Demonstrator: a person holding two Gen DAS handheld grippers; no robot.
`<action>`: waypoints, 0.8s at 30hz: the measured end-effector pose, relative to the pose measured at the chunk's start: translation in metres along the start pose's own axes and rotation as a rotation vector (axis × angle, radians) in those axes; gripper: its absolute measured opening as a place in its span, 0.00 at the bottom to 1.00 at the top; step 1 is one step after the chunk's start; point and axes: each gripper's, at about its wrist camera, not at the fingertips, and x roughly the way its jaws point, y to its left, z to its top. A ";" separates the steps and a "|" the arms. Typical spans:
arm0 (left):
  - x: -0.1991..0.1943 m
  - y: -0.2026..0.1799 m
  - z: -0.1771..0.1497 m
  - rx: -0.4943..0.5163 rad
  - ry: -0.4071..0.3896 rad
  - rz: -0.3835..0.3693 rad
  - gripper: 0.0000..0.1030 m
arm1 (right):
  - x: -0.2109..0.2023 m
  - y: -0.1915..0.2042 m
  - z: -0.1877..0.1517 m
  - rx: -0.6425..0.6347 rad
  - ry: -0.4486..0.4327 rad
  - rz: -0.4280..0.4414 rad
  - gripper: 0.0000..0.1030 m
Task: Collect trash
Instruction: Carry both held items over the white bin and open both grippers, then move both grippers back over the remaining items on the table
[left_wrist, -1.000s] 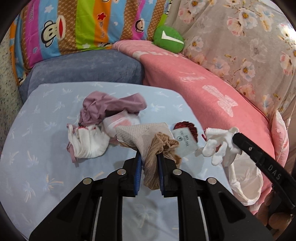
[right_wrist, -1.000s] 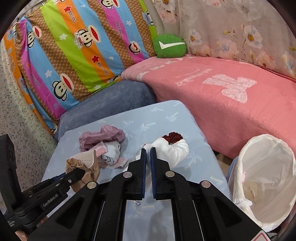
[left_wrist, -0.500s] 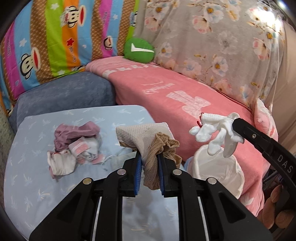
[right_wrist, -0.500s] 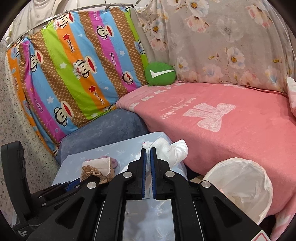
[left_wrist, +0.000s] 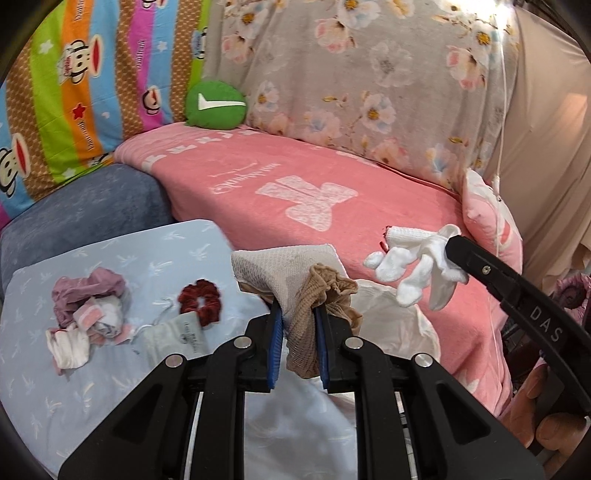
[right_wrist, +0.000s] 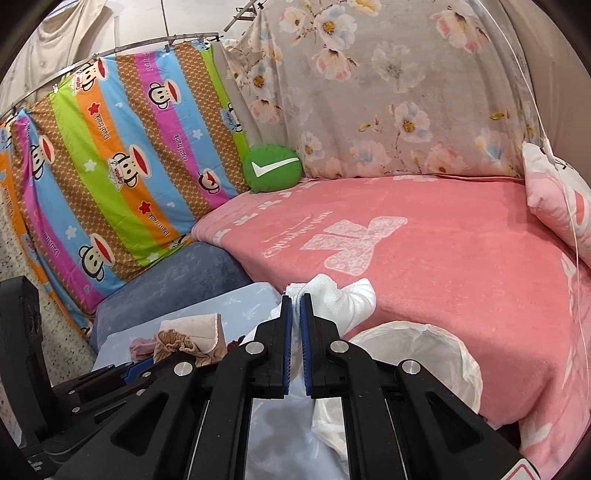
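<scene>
My left gripper (left_wrist: 298, 317) is shut on a beige and tan sock bundle (left_wrist: 295, 291), held in the air above the table's right edge. My right gripper (right_wrist: 296, 302) is shut on a white sock (right_wrist: 343, 299), which also shows in the left wrist view (left_wrist: 417, 258) hanging over the white-lined trash bin (left_wrist: 391, 325). The bin (right_wrist: 424, 354) sits below and right of the right gripper. On the light blue table (left_wrist: 55, 387) lie a pile of pink and white cloths (left_wrist: 88, 314), a dark red scrunchie (left_wrist: 199, 299) and a small grey pouch (left_wrist: 177, 336).
A pink blanket covers the sofa (left_wrist: 332, 206) behind the bin. A green round cushion (left_wrist: 216, 105) sits at the back. A blue-grey cushion (left_wrist: 85, 210) borders the table's far side. A striped monkey-print cloth (right_wrist: 122, 162) hangs at left.
Both grippers have risen and swung right with their socks, away from the table pile and toward the bin. The scrunchie and pouch now lie uncovered on the table.
</scene>
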 end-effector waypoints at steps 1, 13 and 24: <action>0.003 -0.006 0.001 0.009 0.002 -0.009 0.15 | -0.001 -0.006 -0.001 0.005 0.001 -0.008 0.05; 0.027 -0.052 0.000 0.069 0.036 -0.070 0.18 | -0.006 -0.055 -0.006 0.050 0.007 -0.070 0.05; 0.037 -0.066 0.000 0.082 0.029 -0.056 0.51 | -0.005 -0.078 -0.010 0.087 0.007 -0.099 0.09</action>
